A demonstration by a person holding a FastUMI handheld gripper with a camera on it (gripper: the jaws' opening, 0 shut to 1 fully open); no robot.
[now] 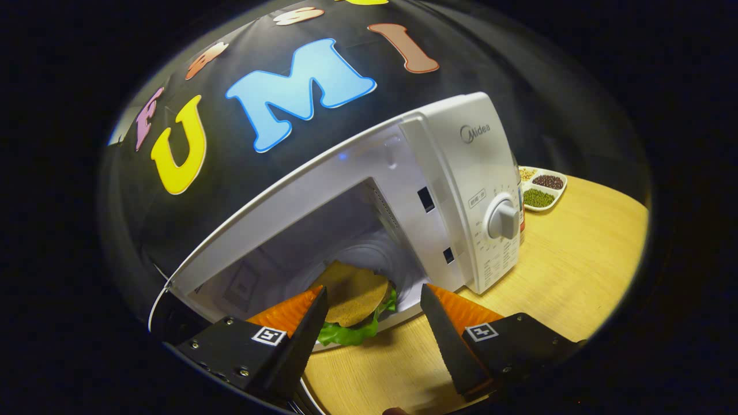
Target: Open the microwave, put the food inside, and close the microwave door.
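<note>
The white microwave stands open on the wooden table, tilted in my view. A burger with a brown bun and green lettuce sits at the front of the cavity, on what looks like a white plate rim. My gripper is open, its fingers spread to either side of the burger. The left fingertip lies close against the bun's side, and a gap separates the right fingertip from it. The microwave door hangs swung out beside the left finger, seen edge-on.
The control panel with its round dial stands just beyond the right finger. A white divided dish of beans and grains sits behind the microwave on the table. Bare wood lies under and to the right of the fingers.
</note>
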